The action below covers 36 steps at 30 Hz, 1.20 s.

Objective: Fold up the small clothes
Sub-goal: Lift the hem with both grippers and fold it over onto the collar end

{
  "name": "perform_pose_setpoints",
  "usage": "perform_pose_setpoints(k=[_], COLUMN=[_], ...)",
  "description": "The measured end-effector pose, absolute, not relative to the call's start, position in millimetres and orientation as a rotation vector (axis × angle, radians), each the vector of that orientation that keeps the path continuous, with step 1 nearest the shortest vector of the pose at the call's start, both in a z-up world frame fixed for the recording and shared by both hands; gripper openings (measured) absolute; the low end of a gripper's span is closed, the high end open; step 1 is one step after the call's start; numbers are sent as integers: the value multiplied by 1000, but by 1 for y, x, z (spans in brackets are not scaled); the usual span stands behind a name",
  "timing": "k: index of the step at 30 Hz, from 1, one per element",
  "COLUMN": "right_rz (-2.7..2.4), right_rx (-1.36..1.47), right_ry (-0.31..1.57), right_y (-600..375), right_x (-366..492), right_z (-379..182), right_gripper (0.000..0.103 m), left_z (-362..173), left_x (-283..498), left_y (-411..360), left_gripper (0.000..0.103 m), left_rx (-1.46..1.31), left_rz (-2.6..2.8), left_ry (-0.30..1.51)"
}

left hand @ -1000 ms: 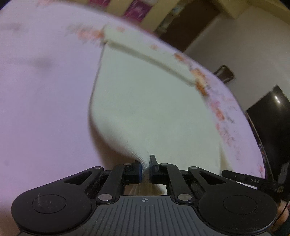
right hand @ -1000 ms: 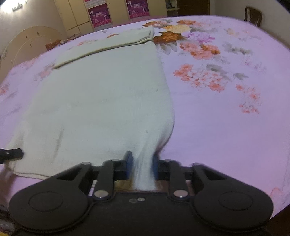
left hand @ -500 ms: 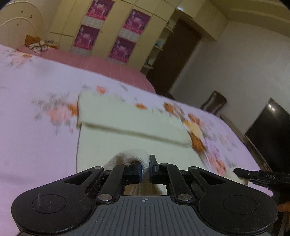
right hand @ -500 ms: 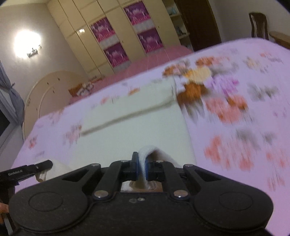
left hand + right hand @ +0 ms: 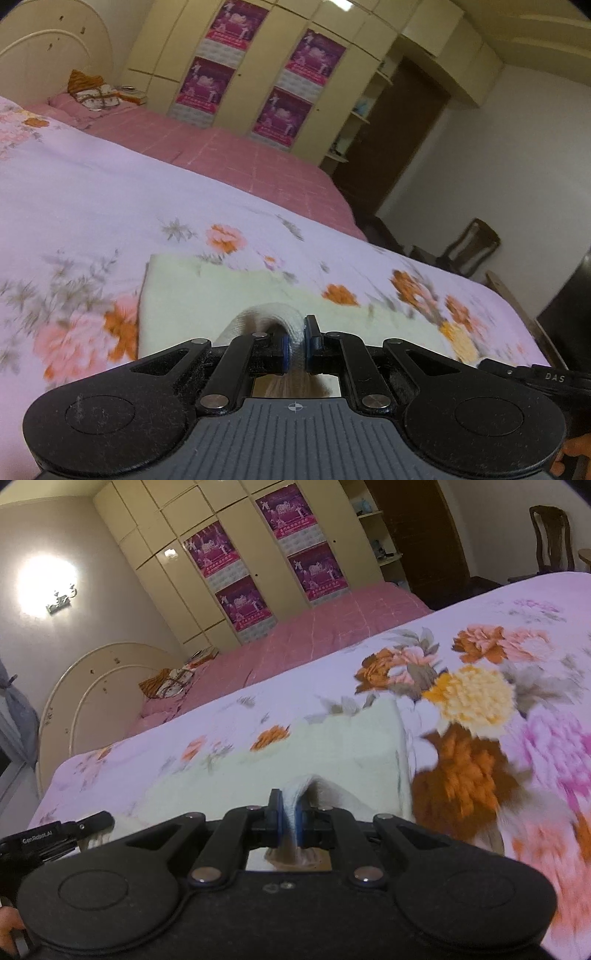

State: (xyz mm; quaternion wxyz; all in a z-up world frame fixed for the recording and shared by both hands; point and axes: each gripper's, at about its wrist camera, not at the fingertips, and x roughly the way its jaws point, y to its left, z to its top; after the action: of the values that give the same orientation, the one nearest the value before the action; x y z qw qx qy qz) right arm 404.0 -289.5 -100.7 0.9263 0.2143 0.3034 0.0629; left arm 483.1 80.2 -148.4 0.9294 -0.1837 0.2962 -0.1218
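The left gripper [image 5: 296,345] is clamped on a pinch of the pale cream knitted garment [image 5: 192,295], the cloth bunched between its blue-padded jaws and arching up just ahead of them. The right gripper [image 5: 290,821] is likewise closed on another pinch of the same cloth [image 5: 354,746], which curls over in a small hump in front of its fingertips. Each gripper seems to hold one corner of the near hem, lifted clear so that this edge can be carried forward over the rest of the garment; holding both corners keeps the edge straight, which should make the fold lie even. The remainder of the garment lies flat ahead of both sets of fingers, its far edge well beyond them.

Beneath it is a lilac bedsheet printed with orange, pink and yellow flowers [image 5: 480,701], soft and likely to give under pressure. Beyond the sheet's far side is a pink checked bedspread [image 5: 240,155], a cream arched headboard [image 5: 96,686], and tall cream wardrobes carrying magenta posters [image 5: 295,85]. A dark wooden chair [image 5: 472,243] stands off to the right of the left gripper's fingers, beside a dark doorway.
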Motion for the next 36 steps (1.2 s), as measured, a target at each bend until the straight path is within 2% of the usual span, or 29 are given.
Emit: perform_pose_setpoints(k=[10, 11, 12, 13, 14, 15, 17, 26, 28, 29, 30, 34, 36], right_rz=[75, 62, 51, 34, 17, 5, -7, -5, -19, -37, -71, -94, -63], right_rx=[510, 522, 533, 535, 525, 507, 462, 151, 92, 60, 40, 82, 55], right_ry=[719, 721, 715, 696, 668, 645, 625, 702, 729, 734, 733, 700, 668], right_y=[-309, -311, -313, -315, -316, -316, -317, -295, -290, -290, -292, -300, -290], right_x=[493, 497, 499, 499, 498, 497, 497, 485, 490, 493, 497, 491, 484], right_z=[-138, -139, -139, -137, -134, -130, -125, -138, -145, -149, -152, -140, -131], right_gripper=[10, 17, 30, 37, 47, 52, 52, 47, 34, 21, 19, 22, 27], left_z=[-182, -182, -181, -179, -176, -169, -159, -195, -206, -207, -204, -184, -173], left_x=[553, 556, 557, 558, 557, 552, 543, 536, 535, 531, 529, 512, 508], left_y=[82, 83, 85, 86, 87, 88, 92, 84, 88, 89, 88, 79, 62], left_gripper=[9, 17, 25, 52, 93, 103, 103, 102, 102, 102, 102, 102, 103], left_rx=[-415, -423, -440, -459, -466, -452, -433, -204, -184, -170, -158, -170, -137], left_rz=[-110, -111, -119, -133, -128, -81, -46, -15, 16, 18, 29, -15, -65], left_ry=[708, 724, 733, 734, 716, 665, 582, 762, 796, 768, 769, 714, 682])
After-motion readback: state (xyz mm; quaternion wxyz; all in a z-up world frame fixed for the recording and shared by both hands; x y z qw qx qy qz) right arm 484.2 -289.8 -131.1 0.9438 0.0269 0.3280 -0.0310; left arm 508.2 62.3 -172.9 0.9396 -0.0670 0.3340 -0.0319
